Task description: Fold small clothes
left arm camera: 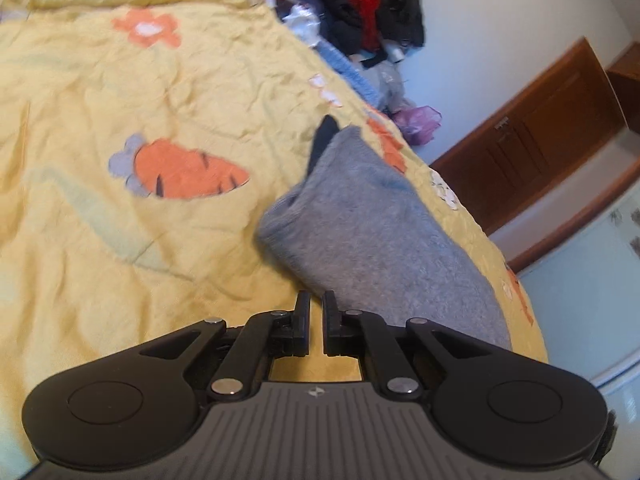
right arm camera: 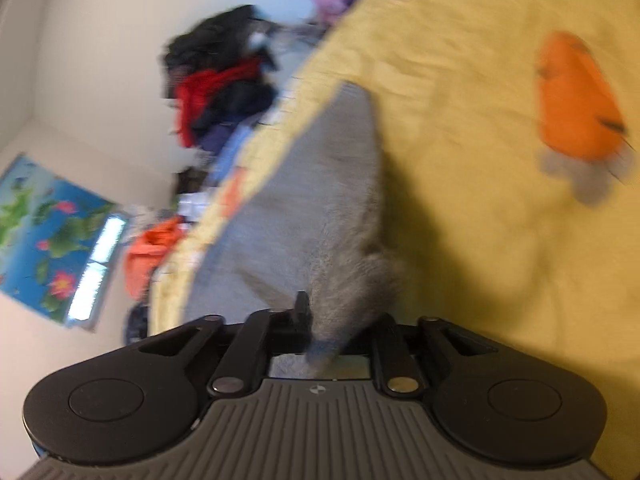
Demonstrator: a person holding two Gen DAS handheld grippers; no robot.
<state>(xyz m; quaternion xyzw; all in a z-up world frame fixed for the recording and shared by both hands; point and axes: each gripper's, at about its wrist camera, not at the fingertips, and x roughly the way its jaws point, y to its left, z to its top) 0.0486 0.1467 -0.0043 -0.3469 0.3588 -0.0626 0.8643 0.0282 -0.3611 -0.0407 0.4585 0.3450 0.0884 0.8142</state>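
Note:
A small grey fleece garment (left arm camera: pixel 368 236) lies on the yellow carrot-print quilt (left arm camera: pixel 132 80) near the bed's right edge, partly folded, with a dark piece (left arm camera: pixel 324 136) showing at its far end. My left gripper (left arm camera: pixel 316 304) is shut and empty, just at the garment's near left edge. In the right wrist view, my right gripper (right arm camera: pixel 326 320) is shut on a bunched corner of the grey garment (right arm camera: pixel 320 184), which stretches away from the jaws over the quilt (right arm camera: pixel 460 80). The right finger is hidden by cloth. The view is blurred.
A heap of red, black and blue clothes (left arm camera: pixel 352 4) lies beyond the bed's far corner, also in the right wrist view (right arm camera: pixel 224 92). A brown wooden cabinet (left arm camera: pixel 532 132) stands against the wall right of the bed. A flower poster (right arm camera: pixel 52 236) hangs on the wall.

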